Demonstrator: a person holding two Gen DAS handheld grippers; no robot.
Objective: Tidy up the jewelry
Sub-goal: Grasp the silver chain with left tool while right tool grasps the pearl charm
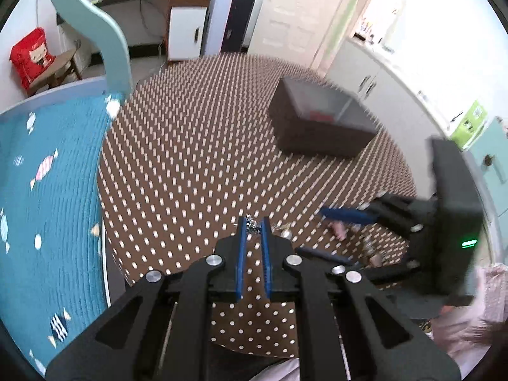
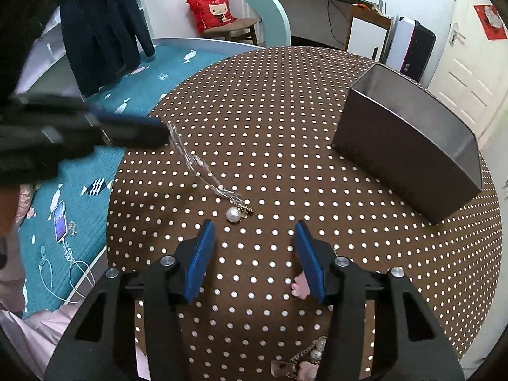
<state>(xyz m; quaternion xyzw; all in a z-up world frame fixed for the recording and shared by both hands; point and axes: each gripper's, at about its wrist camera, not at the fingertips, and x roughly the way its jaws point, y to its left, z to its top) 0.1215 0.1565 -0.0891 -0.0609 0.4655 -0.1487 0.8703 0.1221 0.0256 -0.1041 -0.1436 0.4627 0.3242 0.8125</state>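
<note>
My left gripper (image 1: 254, 222) is shut on the silver chain of a necklace (image 1: 252, 222) and lifts one end; in the right wrist view it (image 2: 158, 130) is blurred at the left, with the chain (image 2: 193, 165) running down to a pearl pendant (image 2: 234, 214) on the dotted tablecloth (image 2: 270, 127). My right gripper (image 2: 254, 238) is open and empty, just in front of the pearl. It also shows in the left wrist view (image 1: 324, 231), open. A dark grey open box (image 2: 409, 146) stands at the right, also seen in the left wrist view (image 1: 320, 120).
A pink charm (image 2: 300, 285) lies by my right finger, and more pearl and pink jewelry (image 2: 304, 358) lies near the table's front edge. A teal bed (image 2: 95, 190) with a phone (image 2: 60, 220) and cable borders the table on the left.
</note>
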